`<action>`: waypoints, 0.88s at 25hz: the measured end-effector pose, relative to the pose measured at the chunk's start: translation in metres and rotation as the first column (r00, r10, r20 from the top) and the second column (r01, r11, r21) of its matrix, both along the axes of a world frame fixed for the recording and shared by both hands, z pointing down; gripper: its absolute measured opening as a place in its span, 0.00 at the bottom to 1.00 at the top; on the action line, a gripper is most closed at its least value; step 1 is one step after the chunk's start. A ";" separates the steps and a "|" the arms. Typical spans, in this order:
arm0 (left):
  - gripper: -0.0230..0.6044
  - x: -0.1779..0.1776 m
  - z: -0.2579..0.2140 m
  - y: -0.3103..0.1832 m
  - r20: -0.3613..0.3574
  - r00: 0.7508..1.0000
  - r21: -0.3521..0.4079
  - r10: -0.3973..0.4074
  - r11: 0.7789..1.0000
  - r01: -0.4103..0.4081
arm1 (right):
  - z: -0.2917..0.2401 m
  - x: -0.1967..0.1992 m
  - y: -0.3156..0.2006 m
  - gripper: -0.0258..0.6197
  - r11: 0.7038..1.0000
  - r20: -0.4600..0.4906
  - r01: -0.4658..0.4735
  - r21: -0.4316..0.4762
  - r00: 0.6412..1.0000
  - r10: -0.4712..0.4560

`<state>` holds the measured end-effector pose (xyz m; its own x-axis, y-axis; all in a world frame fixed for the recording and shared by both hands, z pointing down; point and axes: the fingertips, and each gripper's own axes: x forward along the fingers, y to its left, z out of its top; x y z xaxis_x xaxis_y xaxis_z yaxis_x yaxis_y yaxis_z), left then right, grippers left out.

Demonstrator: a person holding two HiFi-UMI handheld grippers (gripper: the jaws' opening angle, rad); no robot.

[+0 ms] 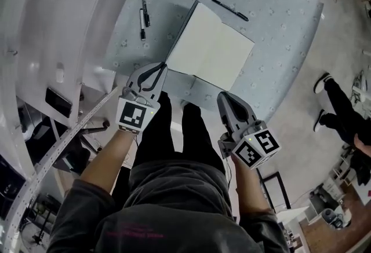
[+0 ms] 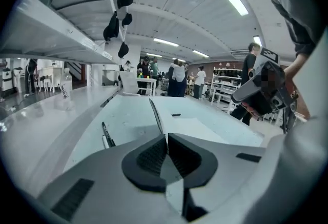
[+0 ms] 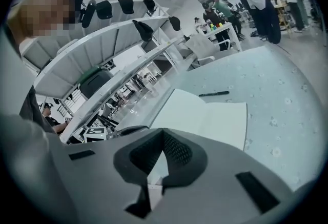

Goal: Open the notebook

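Observation:
The notebook lies open on the pale blue patterned table, its blank white pages up and a dark cover edge along its left side. It also shows in the left gripper view and the right gripper view. My left gripper hangs just off the notebook's near left corner, shut with nothing between its jaws. To the right, my right gripper is over the table's near edge, short of the notebook. Its tips meet and hold nothing.
Two pens lie left of the notebook and another black pen beyond its far side. A white curved shelf unit borders the table at the left. A person's legs are on the floor at the right.

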<state>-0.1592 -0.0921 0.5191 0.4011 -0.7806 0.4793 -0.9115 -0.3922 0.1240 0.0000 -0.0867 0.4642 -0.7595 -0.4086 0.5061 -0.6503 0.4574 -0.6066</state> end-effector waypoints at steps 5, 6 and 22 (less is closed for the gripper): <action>0.05 -0.024 0.027 -0.001 -0.016 1.000 -0.075 -0.024 0.997 0.022 | 0.008 -0.024 -0.002 0.04 1.000 -0.013 0.016 -0.014 1.000 -0.016; 0.05 -0.028 0.033 0.000 -0.010 1.000 -0.096 -0.026 0.995 0.025 | 0.008 -0.027 -0.003 0.04 1.000 -0.013 0.014 -0.019 1.000 -0.015; 0.07 -0.056 0.000 -0.015 0.056 0.998 -0.087 -0.003 0.996 0.007 | -0.007 -0.043 -0.027 0.04 1.000 -0.003 -0.018 0.018 1.000 0.018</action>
